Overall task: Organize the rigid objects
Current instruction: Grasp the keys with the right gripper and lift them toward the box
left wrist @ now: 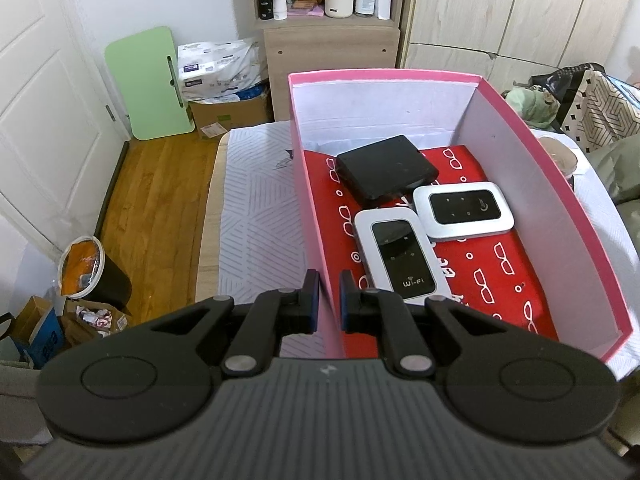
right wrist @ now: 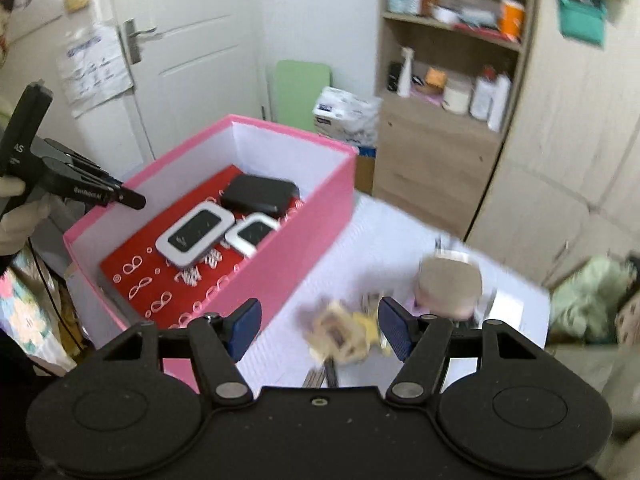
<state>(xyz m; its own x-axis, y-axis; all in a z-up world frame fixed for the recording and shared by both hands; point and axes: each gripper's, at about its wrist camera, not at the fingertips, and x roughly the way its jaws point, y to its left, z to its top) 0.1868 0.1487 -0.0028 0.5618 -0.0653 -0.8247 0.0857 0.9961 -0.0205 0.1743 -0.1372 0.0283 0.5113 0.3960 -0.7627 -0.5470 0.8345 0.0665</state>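
Observation:
A pink box (left wrist: 560,184) with a red patterned lining stands on the table. Inside lie a black flat device (left wrist: 386,170), a long silver Wi-Fi router (left wrist: 394,254) and a smaller silver router (left wrist: 464,210). My left gripper (left wrist: 330,284) is shut on the box's near left wall, which runs between its pads. In the right wrist view the same box (right wrist: 288,256) sits at left with the left gripper (right wrist: 136,200) at its rim. My right gripper (right wrist: 320,312) is open and empty above a blurred yellowish object (right wrist: 340,332) on the table.
A beige-lidded round jar (right wrist: 448,284) and some metal pieces lie right of the box on the white patterned cloth (left wrist: 260,220). A wooden shelf unit (left wrist: 332,40), green board (left wrist: 148,84) and bin (left wrist: 92,272) stand beyond. A gloved hand (right wrist: 16,216) holds the left gripper.

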